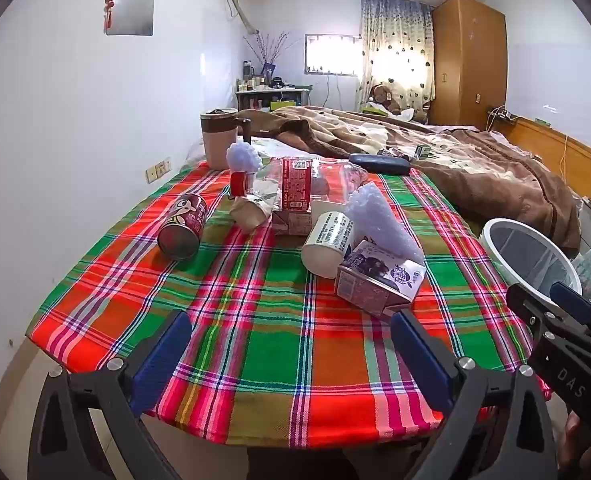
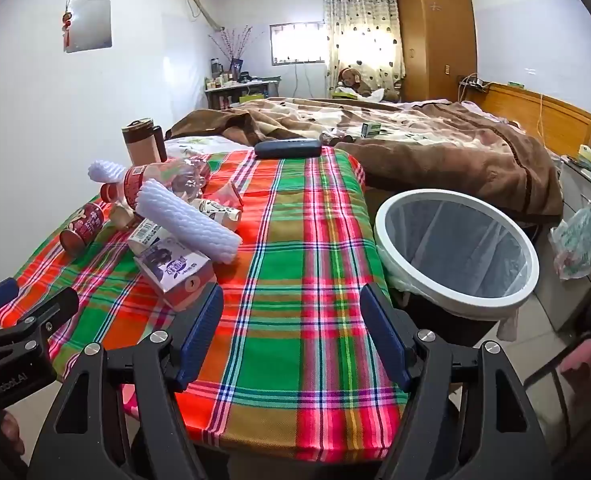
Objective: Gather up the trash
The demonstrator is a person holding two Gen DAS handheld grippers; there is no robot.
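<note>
Trash lies in a heap on the plaid tablecloth (image 1: pixel 255 320): a red can (image 1: pixel 183 226) on its side, a clear bottle with a red label (image 1: pixel 295 184), a white paper cup (image 1: pixel 327 244), a purple-and-white milk carton (image 1: pixel 379 276) and a white foam net (image 1: pixel 383 220). My left gripper (image 1: pixel 290 316) hovers open over the near cloth, short of the carton, with nothing between its fingers. My right gripper (image 2: pixel 292 292) is open over bare cloth, with the carton (image 2: pixel 175 272) just left of its left finger. A white-rimmed trash bin (image 2: pixel 455 248) stands off the table's right edge.
A brown lidded mug (image 1: pixel 219 138) and a dark case (image 1: pixel 379 164) sit at the table's far end. Behind it lies a bed with a brown blanket (image 2: pixel 435 152). A plastic bag (image 2: pixel 575 240) hangs right of the bin. A white wall runs along the left.
</note>
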